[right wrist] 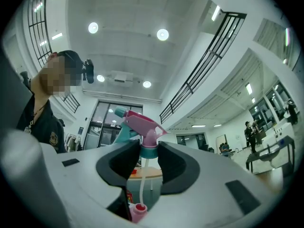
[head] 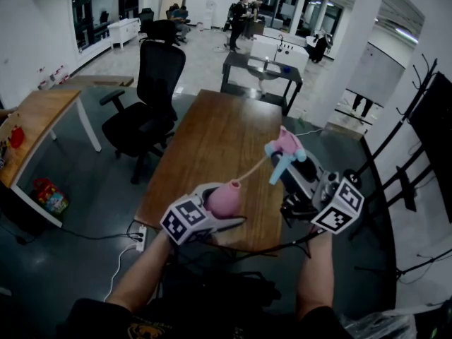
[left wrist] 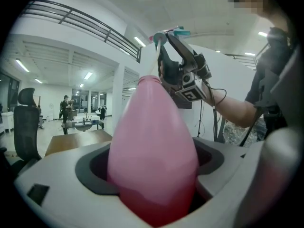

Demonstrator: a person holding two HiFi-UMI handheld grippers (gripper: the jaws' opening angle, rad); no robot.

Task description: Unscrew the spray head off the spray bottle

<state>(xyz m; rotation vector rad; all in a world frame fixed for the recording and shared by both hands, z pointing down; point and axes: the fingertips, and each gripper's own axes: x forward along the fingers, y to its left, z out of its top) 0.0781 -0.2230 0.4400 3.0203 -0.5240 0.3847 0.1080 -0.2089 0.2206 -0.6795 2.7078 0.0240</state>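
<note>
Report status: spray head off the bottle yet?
Left gripper shut on pink bottle. Right gripper shut on spray head, off and raised. Dip tube end at bottle mouth. Nothing in the way.

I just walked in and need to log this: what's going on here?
A person is working two handheld grippers at a wooden table. The left gripper is clamped on the pink spray bottle. The right gripper grips the spray head at its base. The head is already off the neck, with its dip tube reaching down to the bottle's mouth.
</note>
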